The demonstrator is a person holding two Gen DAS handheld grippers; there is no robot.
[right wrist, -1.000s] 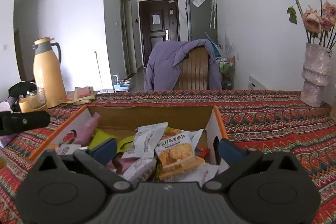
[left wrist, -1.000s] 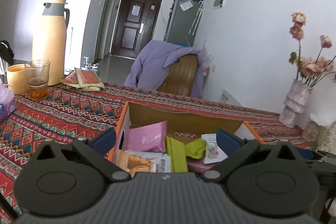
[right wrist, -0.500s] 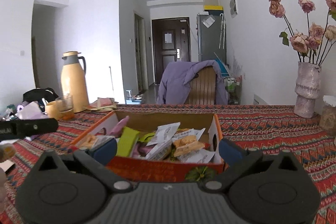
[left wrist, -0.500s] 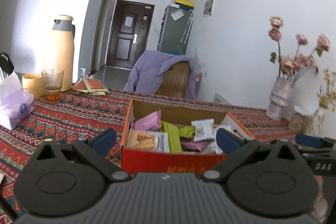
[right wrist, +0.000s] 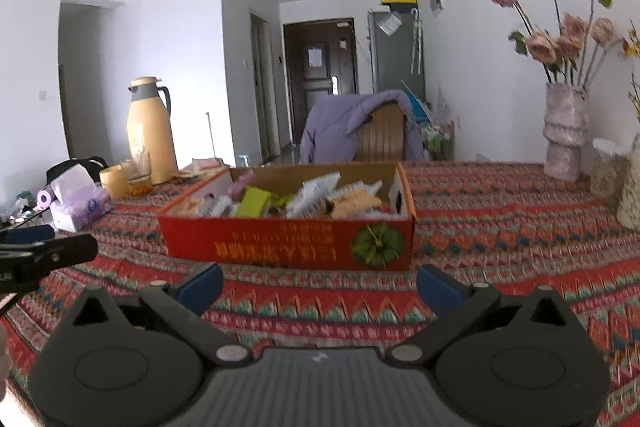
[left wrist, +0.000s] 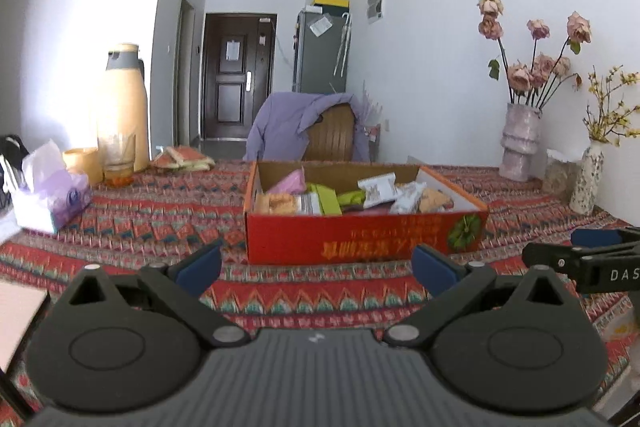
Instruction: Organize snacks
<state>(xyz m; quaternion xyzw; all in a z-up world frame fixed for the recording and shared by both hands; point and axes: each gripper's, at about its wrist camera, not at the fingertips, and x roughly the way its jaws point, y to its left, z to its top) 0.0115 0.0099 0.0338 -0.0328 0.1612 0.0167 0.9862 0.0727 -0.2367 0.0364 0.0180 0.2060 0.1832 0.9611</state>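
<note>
A red cardboard box (left wrist: 360, 239) (right wrist: 288, 247) full of wrapped snacks (left wrist: 352, 197) (right wrist: 304, 201) stands on the patterned tablecloth (left wrist: 160, 227) (right wrist: 500, 227). The packets are pink, green, white and orange. My left gripper (left wrist: 316, 267) is open, held back from the box's front wall with nothing between its blue pads. My right gripper (right wrist: 320, 281) is open too, likewise short of the box and holding nothing. In each wrist view the other gripper shows at the edge.
A yellow thermos (left wrist: 122, 111) (right wrist: 150, 131), a glass (left wrist: 116, 157), a yellow cup (left wrist: 82, 163) and a tissue pack (left wrist: 50, 193) (right wrist: 78, 207) stand at the left. Vases of dried flowers (left wrist: 520, 143) (right wrist: 564, 135) stand at the right. A chair with a purple jacket (left wrist: 304, 127) is behind the table.
Both grippers have drawn back and away from the box; they were over its contents and now its whole front wall is in view. Both remain open.
</note>
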